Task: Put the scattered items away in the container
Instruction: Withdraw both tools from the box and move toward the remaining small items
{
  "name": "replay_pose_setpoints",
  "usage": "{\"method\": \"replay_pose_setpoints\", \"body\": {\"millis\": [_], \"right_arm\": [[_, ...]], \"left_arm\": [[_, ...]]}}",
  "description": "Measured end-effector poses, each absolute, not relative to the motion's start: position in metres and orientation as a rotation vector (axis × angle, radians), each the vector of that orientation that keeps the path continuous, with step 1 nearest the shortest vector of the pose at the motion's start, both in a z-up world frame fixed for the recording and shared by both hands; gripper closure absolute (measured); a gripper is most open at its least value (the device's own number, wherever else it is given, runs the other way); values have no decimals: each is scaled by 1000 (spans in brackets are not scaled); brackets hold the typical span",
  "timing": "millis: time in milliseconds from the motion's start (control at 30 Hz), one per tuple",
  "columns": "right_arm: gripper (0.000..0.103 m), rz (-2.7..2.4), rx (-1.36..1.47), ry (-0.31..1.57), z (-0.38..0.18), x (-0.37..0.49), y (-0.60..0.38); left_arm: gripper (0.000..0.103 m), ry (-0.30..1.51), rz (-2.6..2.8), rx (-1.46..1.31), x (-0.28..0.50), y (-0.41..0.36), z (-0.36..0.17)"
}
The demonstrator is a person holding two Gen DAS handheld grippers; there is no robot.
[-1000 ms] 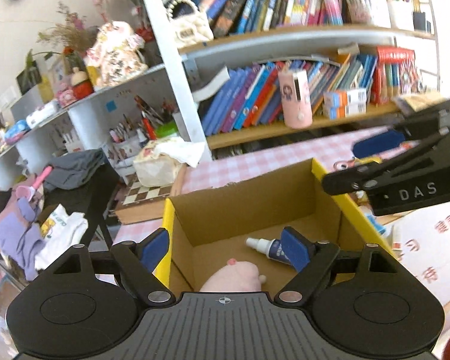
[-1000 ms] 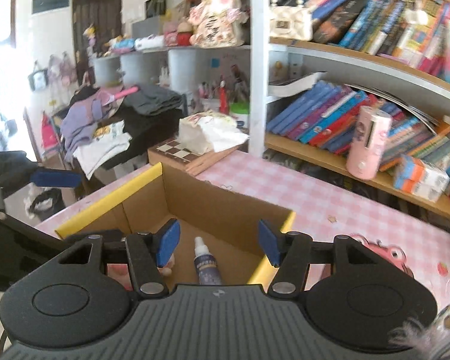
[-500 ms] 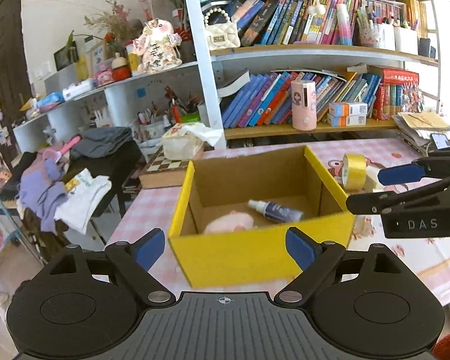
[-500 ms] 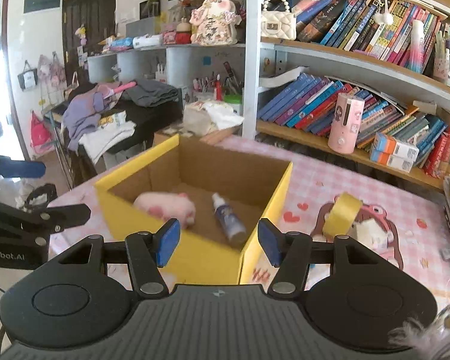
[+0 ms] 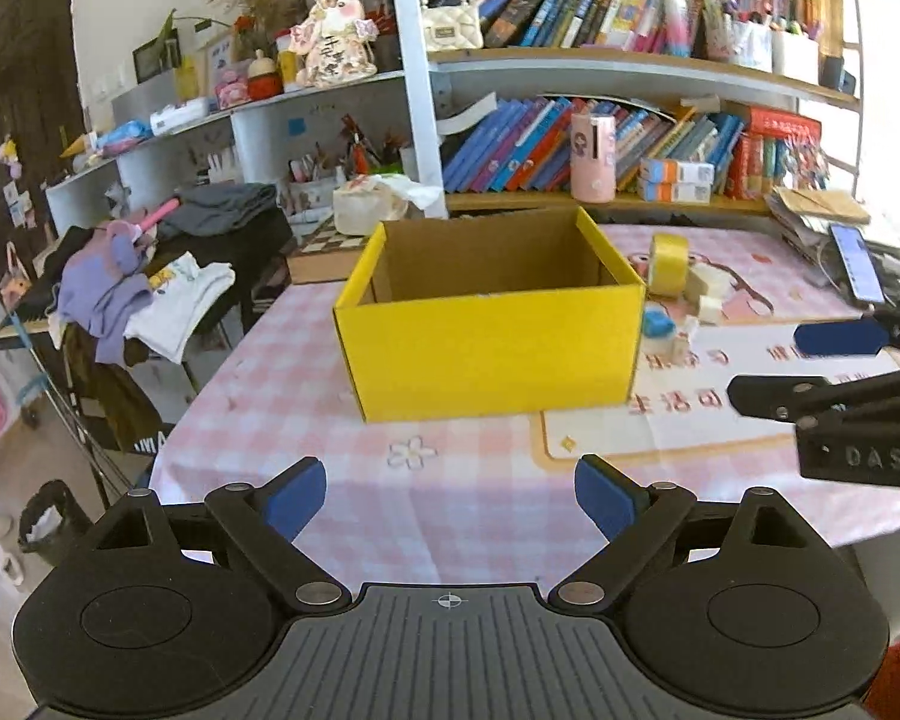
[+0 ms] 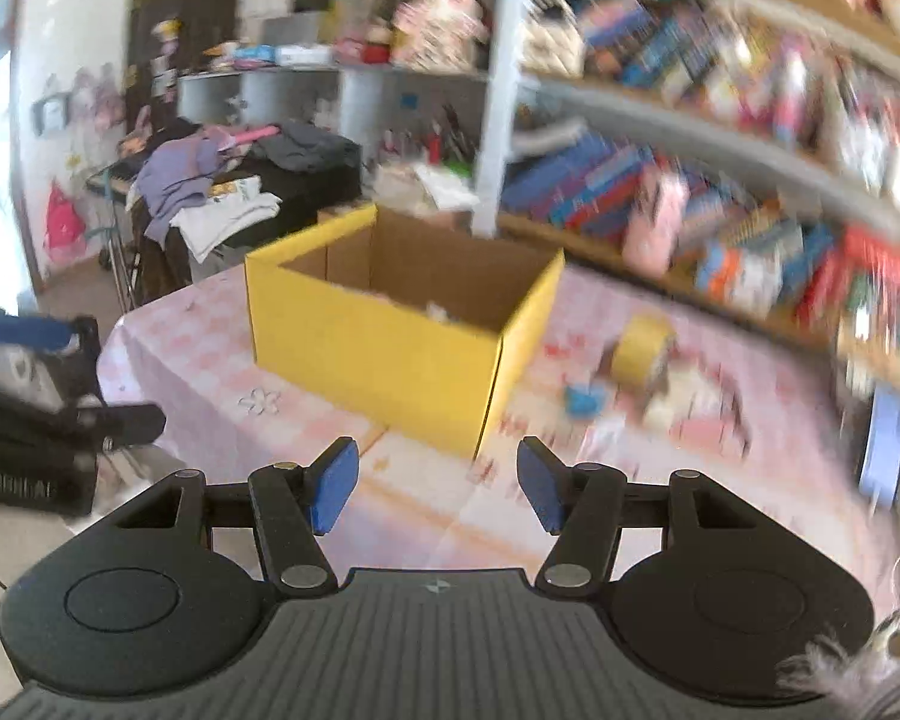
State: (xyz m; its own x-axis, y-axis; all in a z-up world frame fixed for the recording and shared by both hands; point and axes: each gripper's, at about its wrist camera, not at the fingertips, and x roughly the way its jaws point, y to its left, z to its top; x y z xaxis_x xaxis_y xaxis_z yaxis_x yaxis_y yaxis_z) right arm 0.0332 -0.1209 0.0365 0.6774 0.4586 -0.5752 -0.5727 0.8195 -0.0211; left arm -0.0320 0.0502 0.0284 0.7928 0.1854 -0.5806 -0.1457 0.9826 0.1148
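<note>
Plainly, both claws are empty and spread: the left gripper [image 5: 448, 489] hangs with its blue pads well apart above the pink checked tablecloth [image 5: 306, 396], and the right gripper [image 6: 438, 483] stands just as wide, with nothing between its pads. Each sits back from the yellow cardboard box [image 5: 492, 336], which looks like a stand-off stance, chosen so the whole table can be taken in before the next pick. In the left wrist view the box lies at twelve o'clock from the claw, squarely ahead, its open top facing up so things can be dropped in from above. From this low angle its floor is hidden; the right wrist view, blurred by motion, shows only a pale smudge behind the near wall, so what the box holds cannot be told. The scattered items sit outside it, at about two o'clock from the left claw: a yellow tape roll [image 5: 669, 264] just beside the box's right wall, some pale foam blocks [image 5: 708, 288] near the roll, and a small blue piece [image 5: 654, 322] close to the box's lower right corner. The right claw, seen from the left at three o'clock, is the nearer one to that cluster, so it seems the likelier to fetch next; the job is judged unfinished.
</note>
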Motion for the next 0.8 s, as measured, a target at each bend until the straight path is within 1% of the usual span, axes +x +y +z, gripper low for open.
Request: {"method": "replay_pose_setpoints", "body": {"millis": [100, 300, 433, 500, 667, 800], "right_arm": [[46, 563, -173, 638, 32, 29, -121], [43, 545, -184, 611, 39, 17, -123], [42, 526, -209, 607, 35, 6, -128], [39, 518, -226, 604, 32, 2, -130], [35, 514, -213, 604, 31, -1, -135], [30, 501, -205, 599, 30, -2, -139]], "left_arm": [[11, 630, 169, 72, -39, 46, 27], [10, 608, 163, 64, -39, 45, 33], [10, 630, 157, 58, -43, 38, 27], [10, 643, 142, 57, -46, 34, 24], [10, 659, 111, 90, -50, 24, 19], [10, 649, 102, 102, -48, 19, 20]]}}
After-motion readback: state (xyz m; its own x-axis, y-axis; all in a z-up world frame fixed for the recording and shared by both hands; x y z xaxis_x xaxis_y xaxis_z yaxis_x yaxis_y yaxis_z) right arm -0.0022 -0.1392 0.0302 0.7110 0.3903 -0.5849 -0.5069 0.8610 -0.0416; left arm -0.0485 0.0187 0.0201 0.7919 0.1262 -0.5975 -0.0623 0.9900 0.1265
